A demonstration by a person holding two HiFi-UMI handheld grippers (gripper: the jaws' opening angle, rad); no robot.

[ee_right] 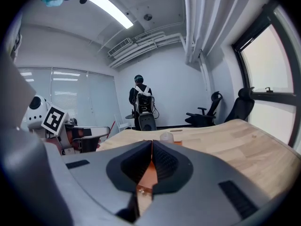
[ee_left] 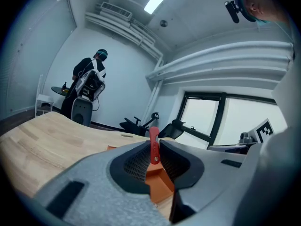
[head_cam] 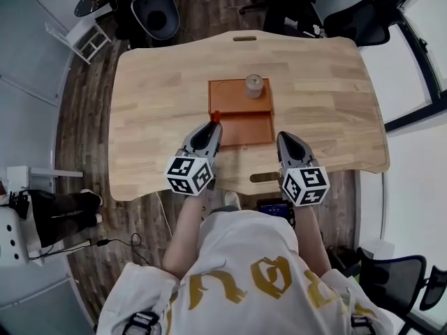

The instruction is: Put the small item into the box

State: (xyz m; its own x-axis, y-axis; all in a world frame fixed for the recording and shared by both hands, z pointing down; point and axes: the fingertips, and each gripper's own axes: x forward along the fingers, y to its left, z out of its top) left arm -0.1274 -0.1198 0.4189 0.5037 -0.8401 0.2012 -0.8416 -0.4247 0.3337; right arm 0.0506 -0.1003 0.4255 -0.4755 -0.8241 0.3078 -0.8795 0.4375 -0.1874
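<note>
Shirt (head_cam: 237, 257) of the person in the foreground; item gripped, not yet boxed.

On the wooden table (head_cam: 321, 89) the orange box (head_cam: 244, 128) is found open. The left gripper (head_cam: 212, 125) is closed upon the small red item (head_cam: 216, 116), held upright at the box's left edge; whether it is over the cavity cannot be settled. The right gripper (head_cam: 285, 137) is pressed together, empty, beside the box. Placement and release are judged outstanding.
</note>
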